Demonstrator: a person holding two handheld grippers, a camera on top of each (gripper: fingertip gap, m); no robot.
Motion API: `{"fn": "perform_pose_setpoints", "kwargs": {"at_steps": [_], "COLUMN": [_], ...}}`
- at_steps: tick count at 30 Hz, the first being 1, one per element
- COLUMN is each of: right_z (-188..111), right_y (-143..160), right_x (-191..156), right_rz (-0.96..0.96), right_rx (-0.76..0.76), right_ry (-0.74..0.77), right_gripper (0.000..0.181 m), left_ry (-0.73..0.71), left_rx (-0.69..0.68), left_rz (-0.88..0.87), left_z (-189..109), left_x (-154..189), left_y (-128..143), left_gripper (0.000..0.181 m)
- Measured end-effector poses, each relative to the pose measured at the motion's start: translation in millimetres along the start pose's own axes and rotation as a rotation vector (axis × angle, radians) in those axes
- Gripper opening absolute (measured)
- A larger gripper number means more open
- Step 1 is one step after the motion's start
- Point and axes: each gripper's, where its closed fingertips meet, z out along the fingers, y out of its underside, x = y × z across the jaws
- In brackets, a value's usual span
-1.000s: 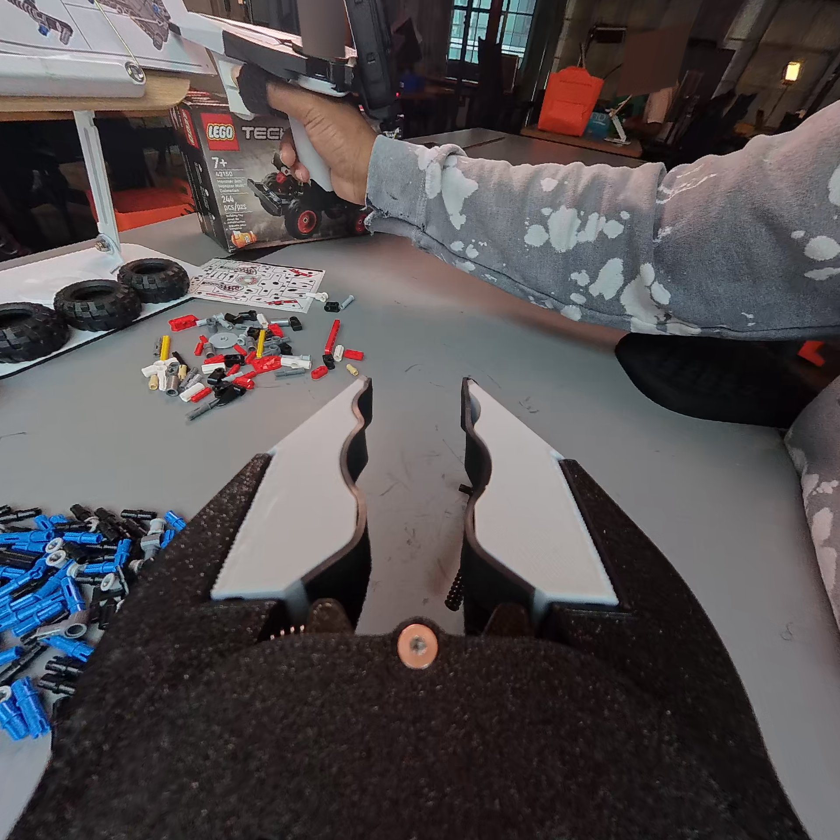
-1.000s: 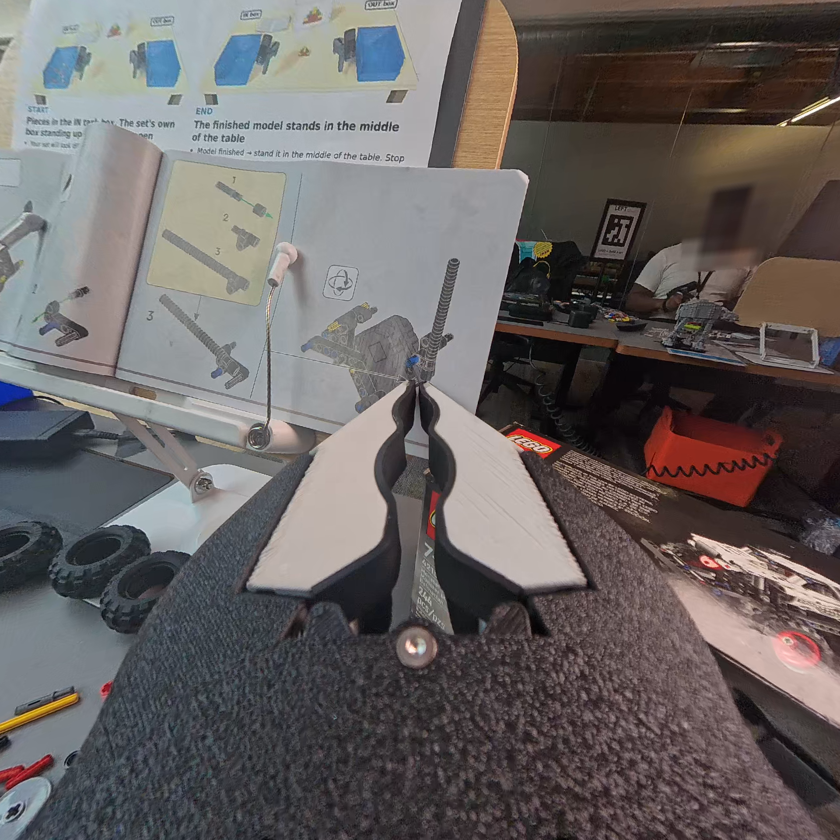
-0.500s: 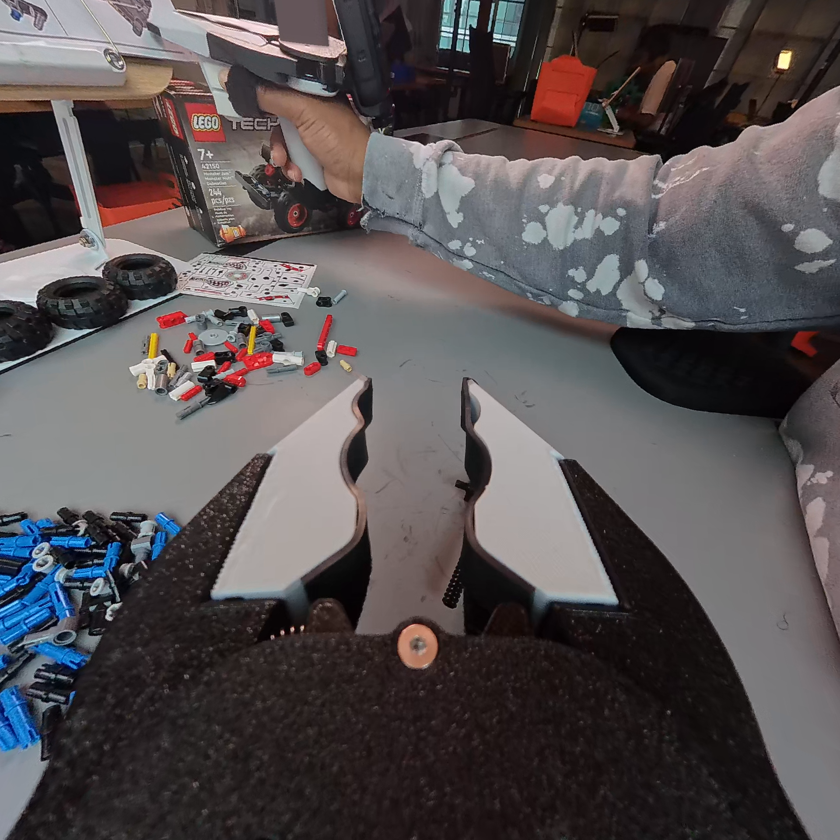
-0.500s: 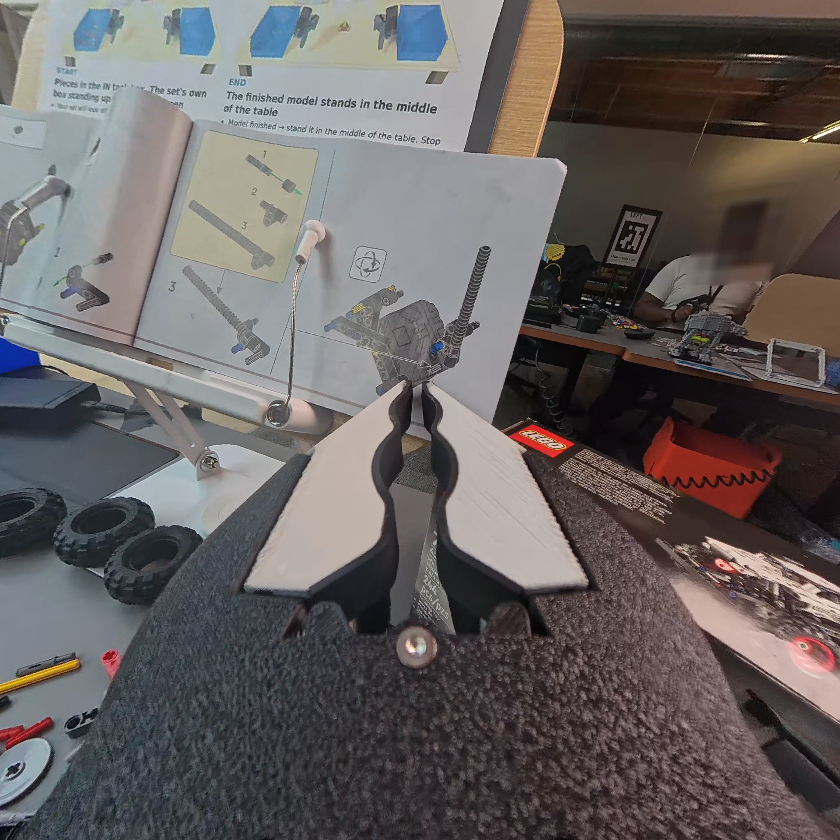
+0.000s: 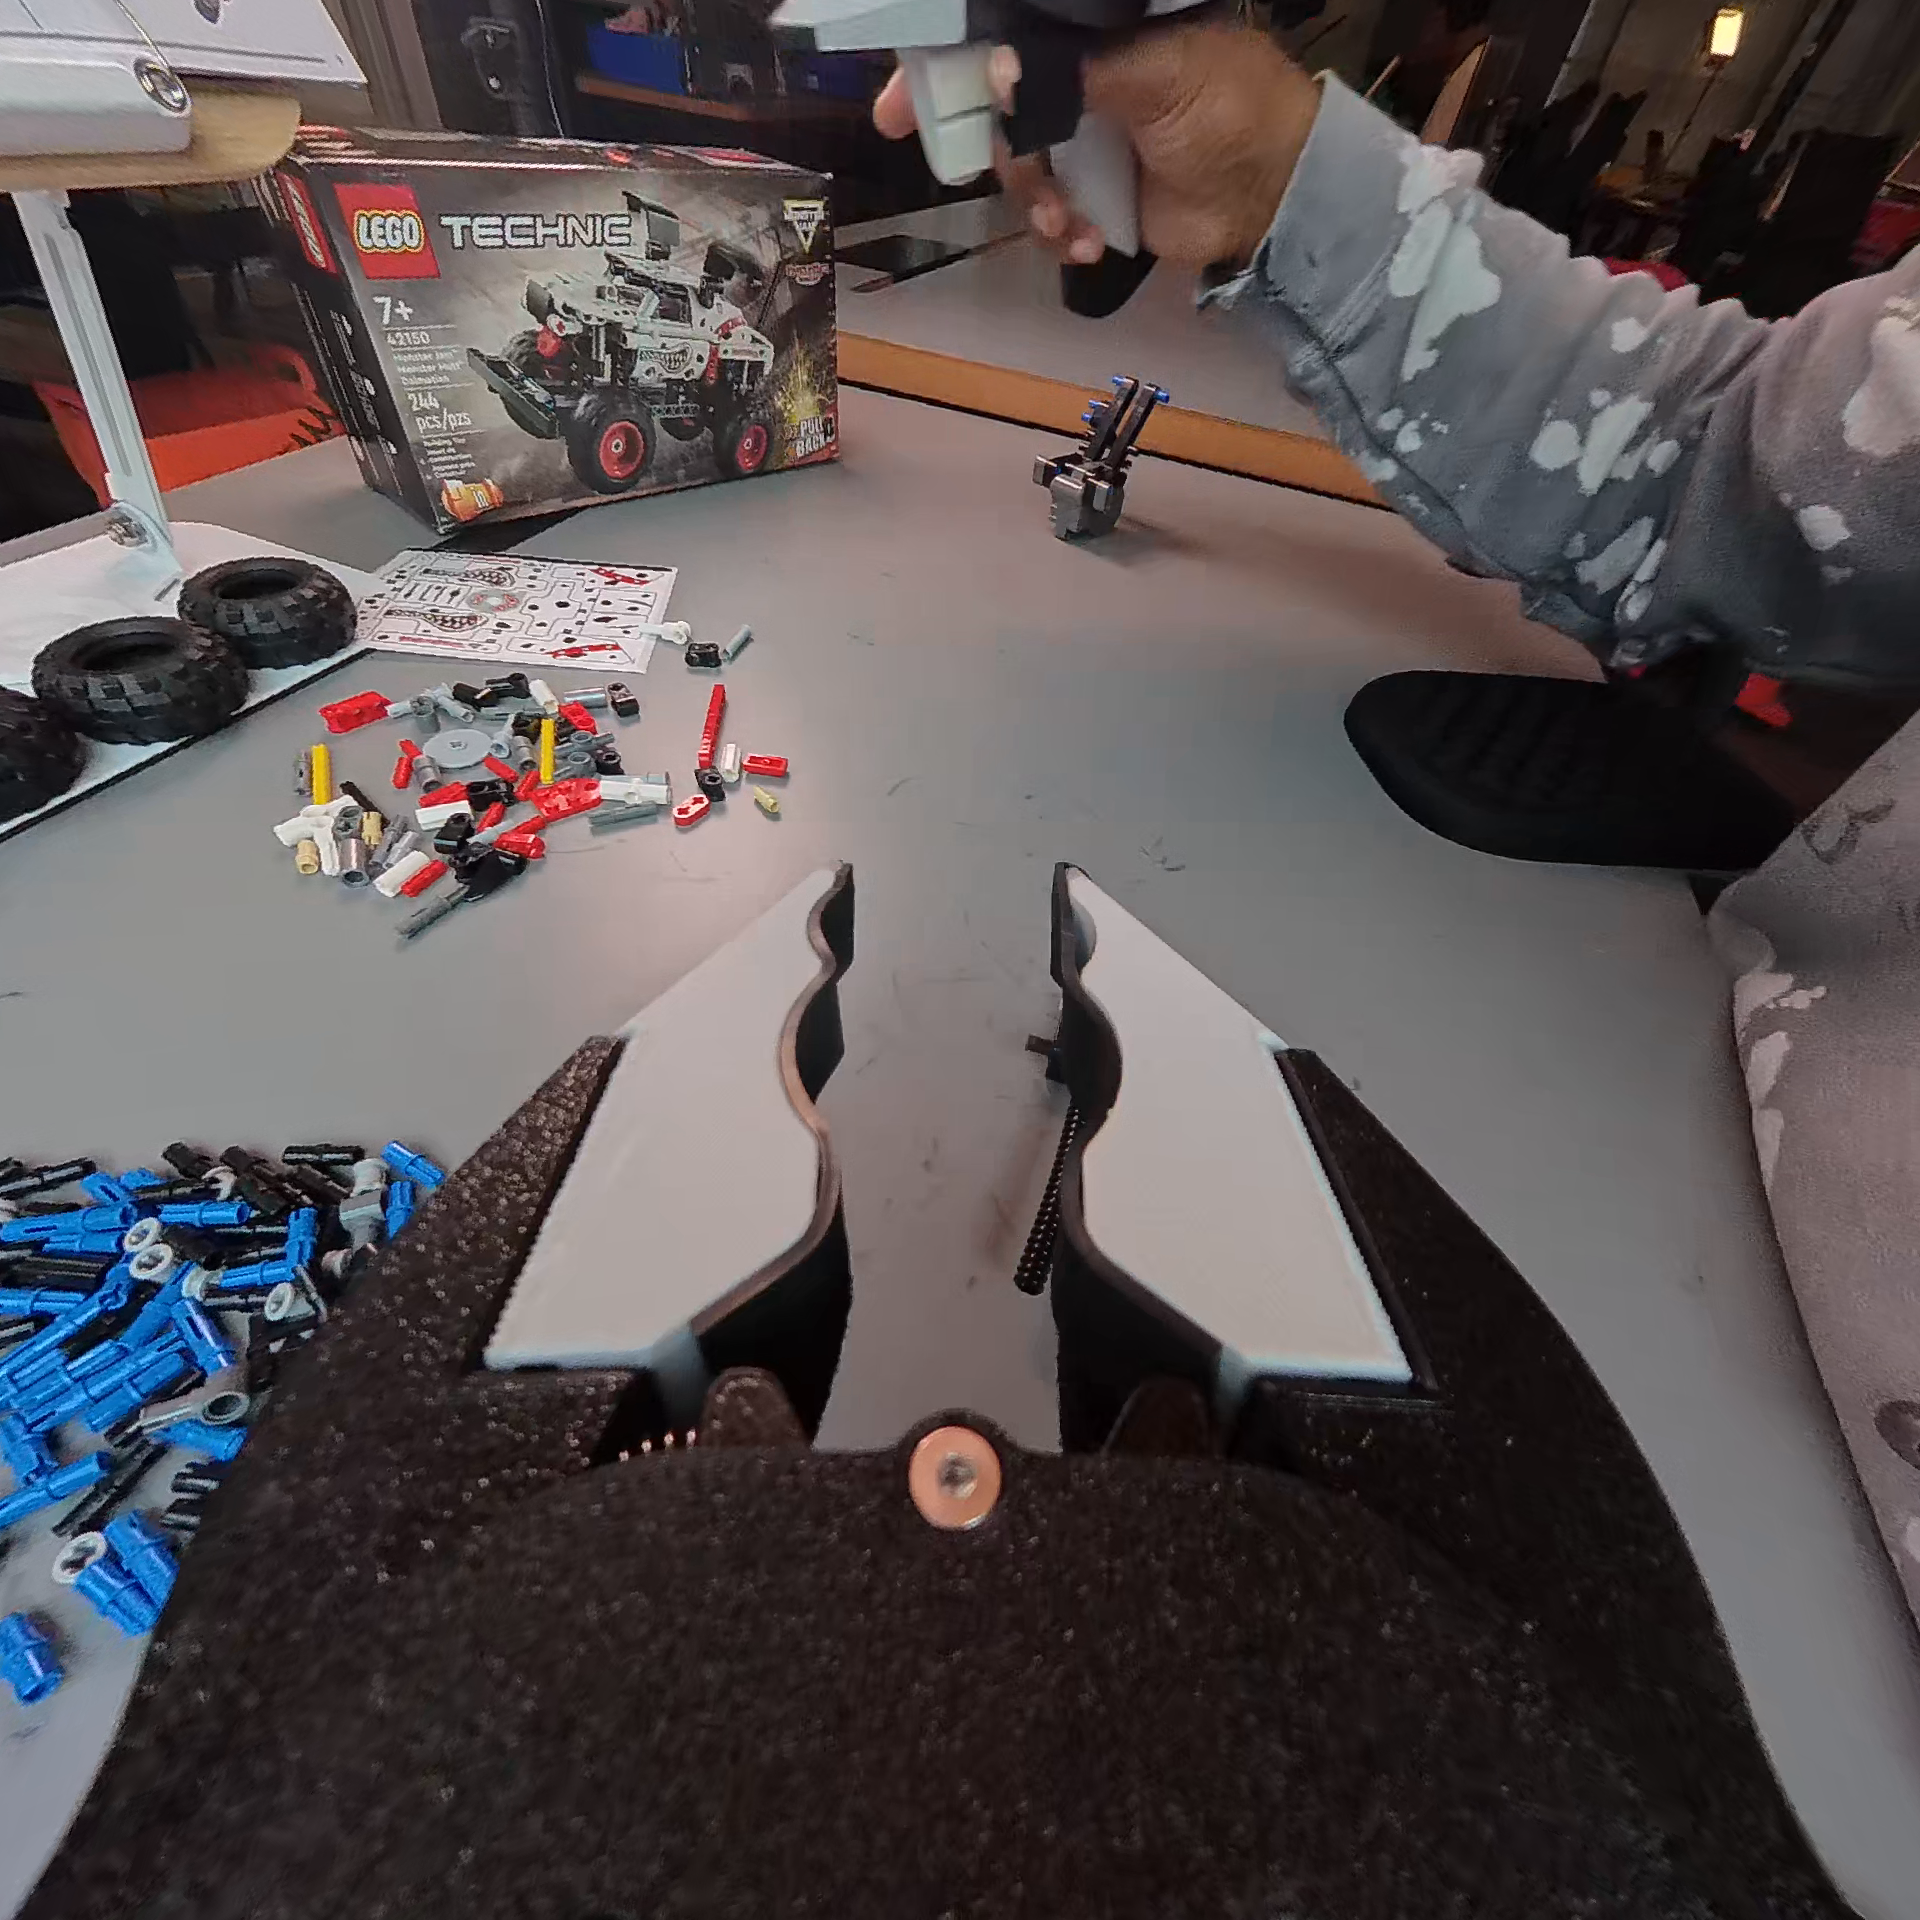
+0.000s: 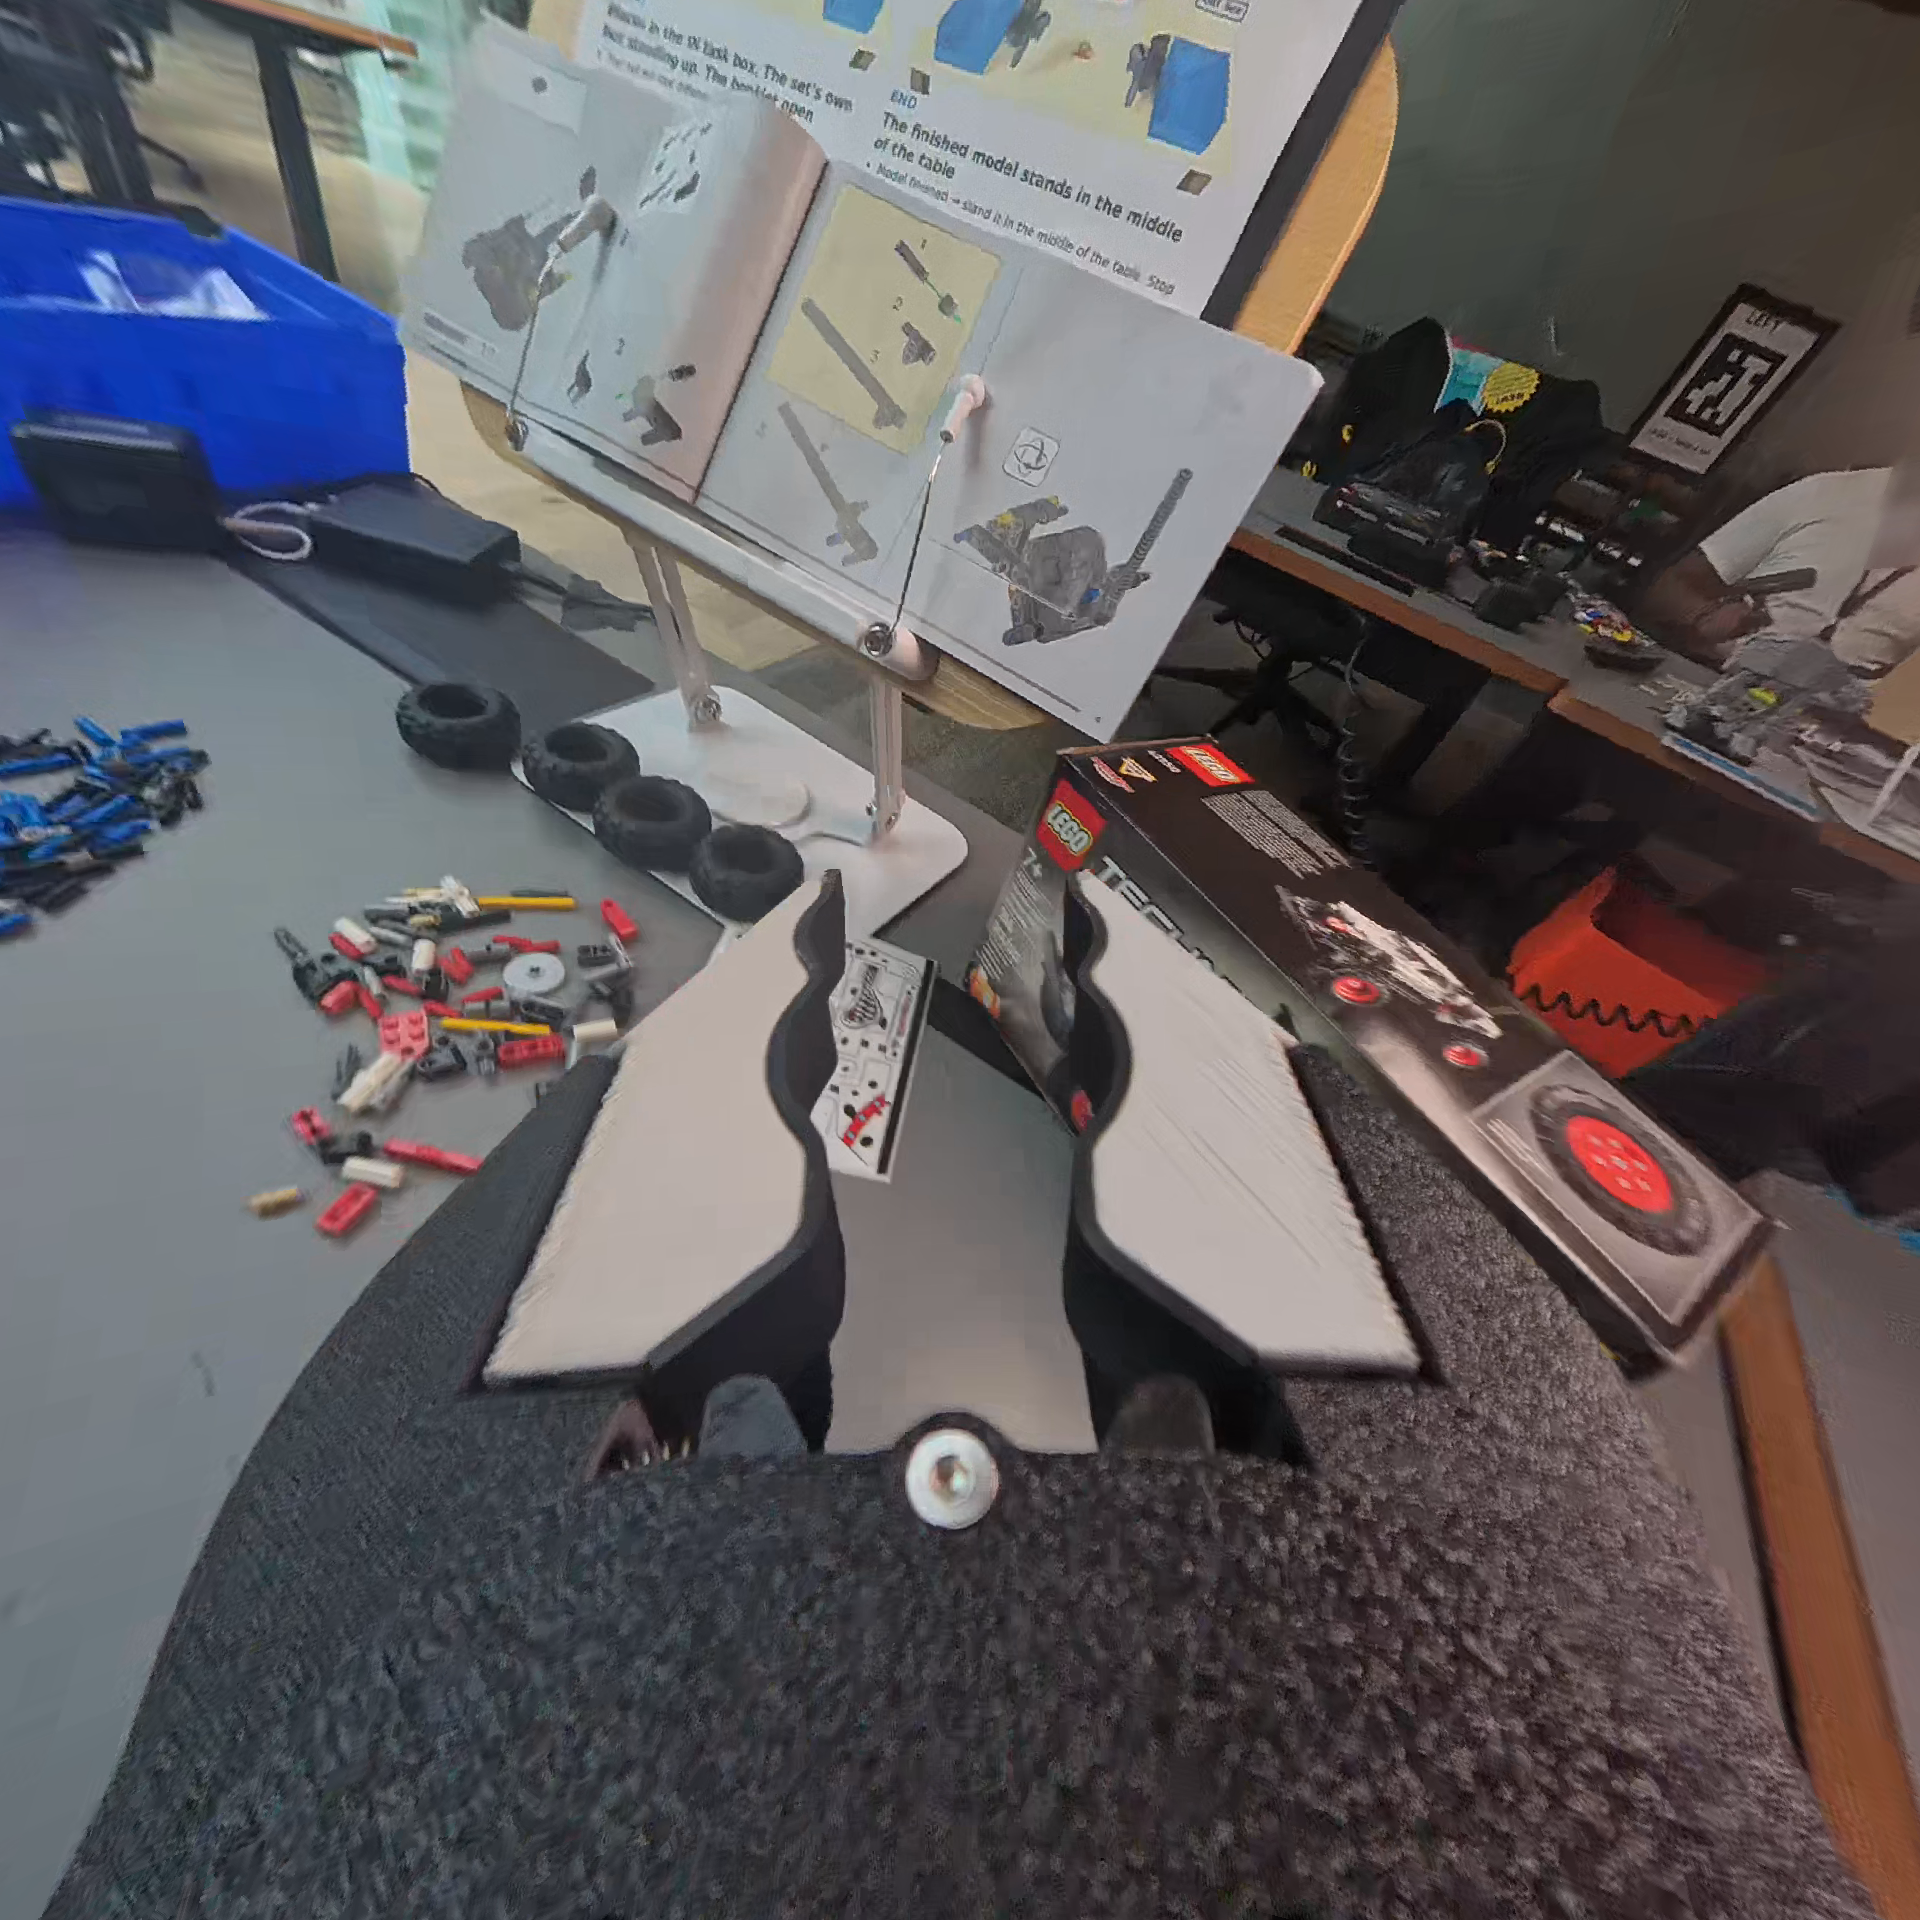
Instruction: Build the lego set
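My left gripper (image 5: 951, 883) is open, low over the grey table (image 5: 1039, 675). A black ribbed rod (image 5: 1044, 1216) lies against the inner side of its right finger. A small dark assembly with blue pins (image 5: 1091, 468) stands on the table ahead. A mixed pile of red, grey, black and yellow pieces (image 5: 520, 779) lies to the left and also shows in the right wrist view (image 6: 447, 1018). My right gripper (image 6: 951, 904) is open and empty above the sticker sheet (image 6: 873, 1029). The hand on its handle (image 5: 1143, 135) is at the top of the left wrist view.
The set's box (image 5: 582, 332) (image 6: 1299, 935) stands at the back. Black tyres (image 5: 140, 675) (image 6: 644, 810) sit by the stand's base, under the open instruction booklet (image 6: 831, 416). Blue and black pins (image 5: 125, 1299) lie front left. A blue bin (image 6: 187, 332) stands far left. There is about 35 centimetres between the tips of the two grippers.
My right gripper has opened from shut and swung down and away from the booklet. In the left wrist view its hand has moved right, uncovering the small assembly. My left gripper stays open.
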Motion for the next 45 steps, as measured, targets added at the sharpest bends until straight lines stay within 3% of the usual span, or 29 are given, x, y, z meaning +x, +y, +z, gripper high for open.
{"fn": "perform_pose_setpoints", "kwargs": {"at_steps": [3,7,9,13,17,18,19,20,21,24,27,31,34,40,45], "right_z": [-63,-145,-170,-181,-169,-165,-161,-160,-157,-140,-125,-135,-151,-161,-148], "right_y": [28,106,142,197,231,240,247,254,254,223,147,47,7,-26,-26], "right_x": [31,42,43,59,66,65,66,64,60,33,-25,-77,-110,-168,-206], "right_rz": [-0.095,-0.121,-0.152,-0.301,-0.358,-0.354,-0.369,-0.375,-0.356,-0.134,0.253,0.652,0.807,0.889,0.834], "right_rx": [-0.156,-0.456,-0.534,-0.689,-0.852,-0.894,-0.927,-0.963,-0.961,-0.790,-0.421,0.076,0.300,0.458,0.353], "right_ry": [-0.008,-0.129,-0.133,-0.063,-0.147,-0.185,-0.211,-0.252,-0.294,-0.412,-0.649,-0.959,-1.158,-1.393,-1.465], "right_gripper": [0.047,0.060,0.060,0.078,0.094,0.093,0.085,0.066,0.062,0.049,0.049,0.048,0.048,0.049,0.048], "left_ry": [-0.028,-0.075,-0.077,-0.076,-0.086,-0.088,-0.090,-0.093,-0.097,-0.097,-0.072,-0.020,-0.008,0.014,0.068], "left_rx": [-0.007,-0.007,-0.007,-0.022,-0.025,-0.024,-0.024,-0.025,-0.028,-0.040,-0.028,-0.011,-0.015,-0.002,0.044], "left_rz": [0.006,0.037,0.036,0.040,0.050,0.051,0.053,0.056,0.061,0.074,0.070,0.045,0.065,0.094,0.144], "left_z": [0,-2,-2,2,2,2,2,2,1,2,4,8,9,10,11], "left_x": [-4,-10,-10,-8,-4,-3,-2,-1,0,4,10,19,25,34,50], "left_y": [1,-1,-1,3,4,3,3,4,5,9,7,5,5,2,-5], "left_gripper": [0.038,0.039,0.039,0.038,0.037,0.037,0.037,0.036,0.036,0.035,0.035,0.035,0.036,0.036,0.042]}}
